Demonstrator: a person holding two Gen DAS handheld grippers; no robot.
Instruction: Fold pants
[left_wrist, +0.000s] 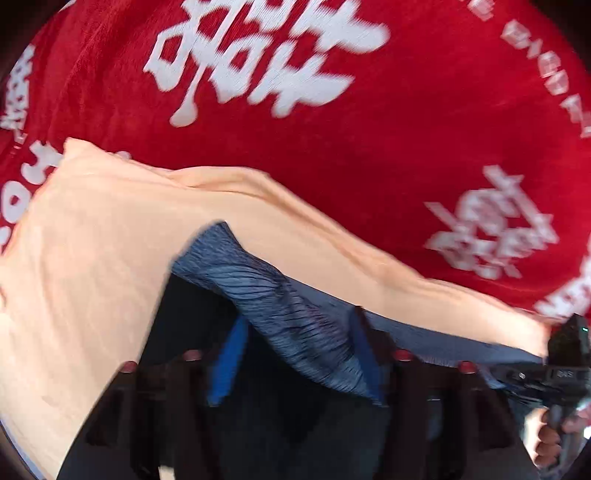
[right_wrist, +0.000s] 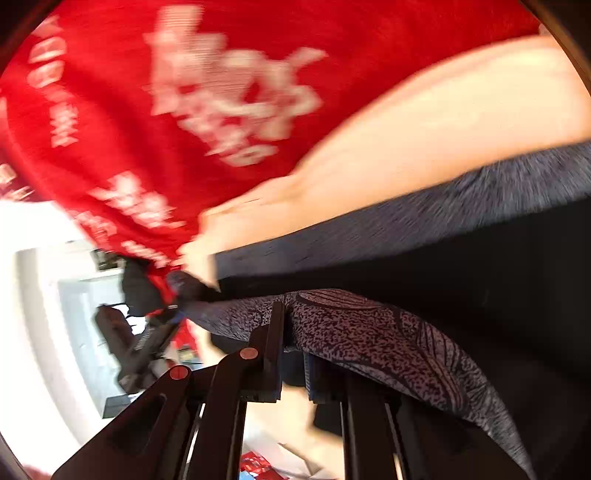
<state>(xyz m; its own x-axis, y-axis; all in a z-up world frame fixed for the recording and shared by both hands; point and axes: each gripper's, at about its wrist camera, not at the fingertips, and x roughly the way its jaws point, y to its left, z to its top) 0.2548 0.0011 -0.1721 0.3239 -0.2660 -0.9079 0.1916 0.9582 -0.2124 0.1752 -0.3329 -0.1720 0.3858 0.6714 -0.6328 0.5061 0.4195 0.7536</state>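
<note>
Up close in the left wrist view, our left gripper (left_wrist: 295, 354) is clenched on a fold of the blue-grey patterned pants (left_wrist: 291, 314), blue fingers (left_wrist: 226, 365) pinching the fabric from both sides. Beyond lies a peach cloth (left_wrist: 92, 240), spread over a red blanket with white characters (left_wrist: 406, 129). At the right edge the right gripper (left_wrist: 565, 369) shows in the person's hand; we cannot tell its jaw state from here.

Next, in the right wrist view, our right gripper (right_wrist: 293, 332) grasps the pants' speckled edge (right_wrist: 388, 347), which drapes rightward and blocks the lower right. The left gripper (right_wrist: 147, 332) appears blurred at left.
</note>
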